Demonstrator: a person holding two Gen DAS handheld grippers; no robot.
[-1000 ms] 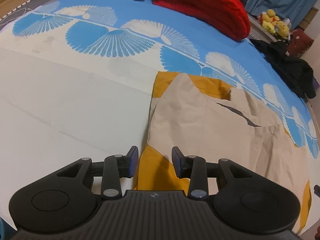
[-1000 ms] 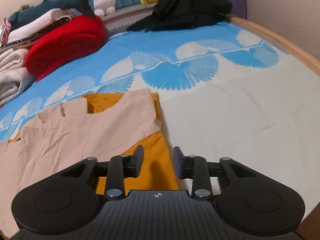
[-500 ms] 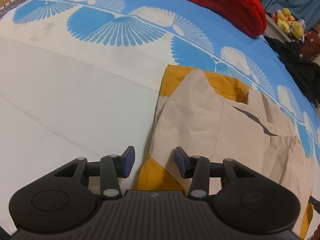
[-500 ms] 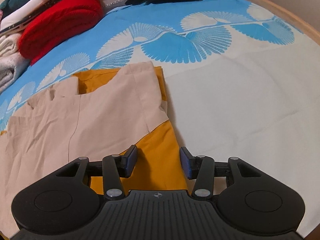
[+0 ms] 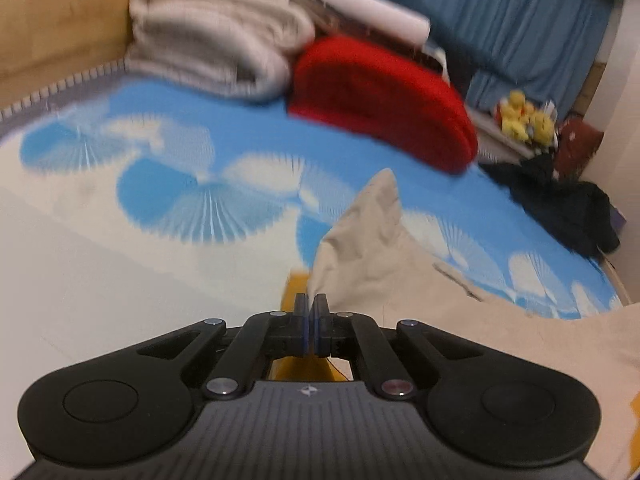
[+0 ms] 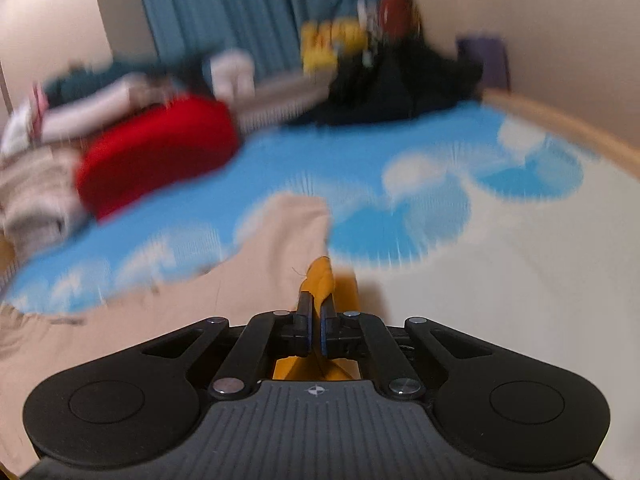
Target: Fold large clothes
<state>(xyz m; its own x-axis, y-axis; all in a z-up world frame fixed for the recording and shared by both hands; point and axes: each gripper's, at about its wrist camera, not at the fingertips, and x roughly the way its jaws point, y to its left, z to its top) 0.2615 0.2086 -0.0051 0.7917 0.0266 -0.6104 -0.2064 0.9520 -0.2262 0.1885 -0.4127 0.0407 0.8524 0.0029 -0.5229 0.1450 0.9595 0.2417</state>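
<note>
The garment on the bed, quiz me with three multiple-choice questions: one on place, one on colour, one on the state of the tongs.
1. Where does the red cushion lie relative to the garment?
A. Beyond it
B. Under it
C. On it

2. What colours is the garment?
A. Black and white
B. Beige and mustard
C. Green and pink

3. How are the left tongs and right tongs?
A. Both wide open
B. One open
C. Both shut on cloth

Answers: 1 A, blue sheet separates them; 2 B, both wrist views show it; 3 C, fabric sits pinched between each pair.
</note>
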